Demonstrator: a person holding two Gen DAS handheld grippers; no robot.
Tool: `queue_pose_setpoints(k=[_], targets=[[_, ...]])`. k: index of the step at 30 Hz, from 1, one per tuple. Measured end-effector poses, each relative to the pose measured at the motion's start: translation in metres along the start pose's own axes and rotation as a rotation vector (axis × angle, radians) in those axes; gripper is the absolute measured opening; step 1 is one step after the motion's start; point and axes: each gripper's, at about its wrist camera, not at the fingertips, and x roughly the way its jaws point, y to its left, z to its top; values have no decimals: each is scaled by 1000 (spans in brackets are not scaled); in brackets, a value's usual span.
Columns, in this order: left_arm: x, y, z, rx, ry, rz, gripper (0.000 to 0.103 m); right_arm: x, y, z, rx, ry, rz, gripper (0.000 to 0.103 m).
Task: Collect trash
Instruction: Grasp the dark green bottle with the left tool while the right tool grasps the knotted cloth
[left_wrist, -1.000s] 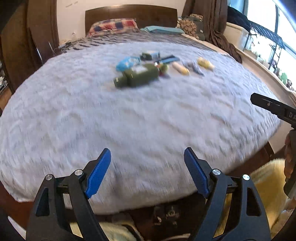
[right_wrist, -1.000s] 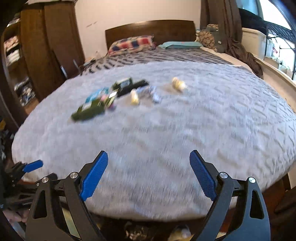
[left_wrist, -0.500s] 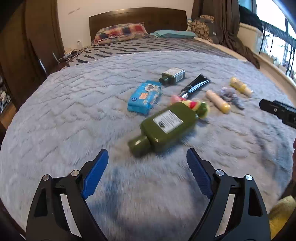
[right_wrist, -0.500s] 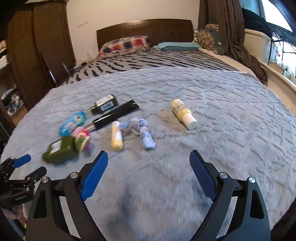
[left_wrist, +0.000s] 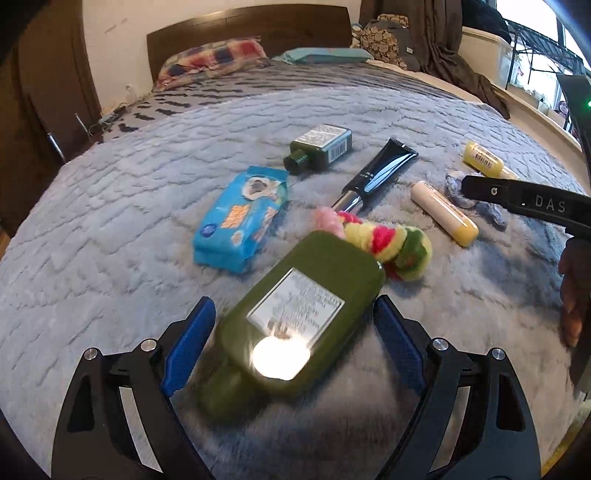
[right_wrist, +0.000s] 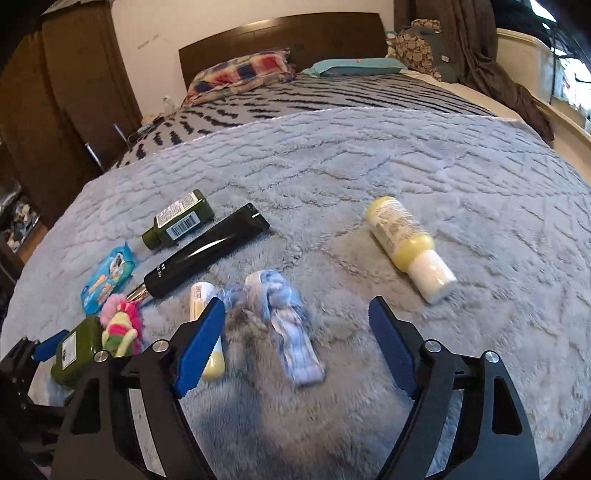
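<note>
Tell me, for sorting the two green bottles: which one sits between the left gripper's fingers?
The large green bottle, cap toward the camera, beside the colourful toy; the small green bottle lies farther away.

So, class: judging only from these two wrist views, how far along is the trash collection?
Nothing looks collected yet. In hand: the left gripper, open, brackets the large green bottle; the right gripper, open, hovers above the blue knotted cloth. Left: wipes pack, small green bottle, black tube, colourful rope toy, two yellow bottles.
</note>
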Motion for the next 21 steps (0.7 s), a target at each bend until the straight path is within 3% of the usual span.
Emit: queue_pose_setpoints(k=[6, 8, 10, 21], targets=[[11, 3, 5, -27, 20, -35, 77, 9, 8, -3, -35, 31, -29, 60], [9, 5, 4, -40, 16, -45, 76, 8, 7, -3, -35, 27, -32, 43], [8, 7, 3, -55, 19, -52, 76, 6, 7, -5, -35, 23, -28, 34], [-23, 9, -26, -105, 17, -58, 76, -42, 19, -41, -87, -25, -13, 30]])
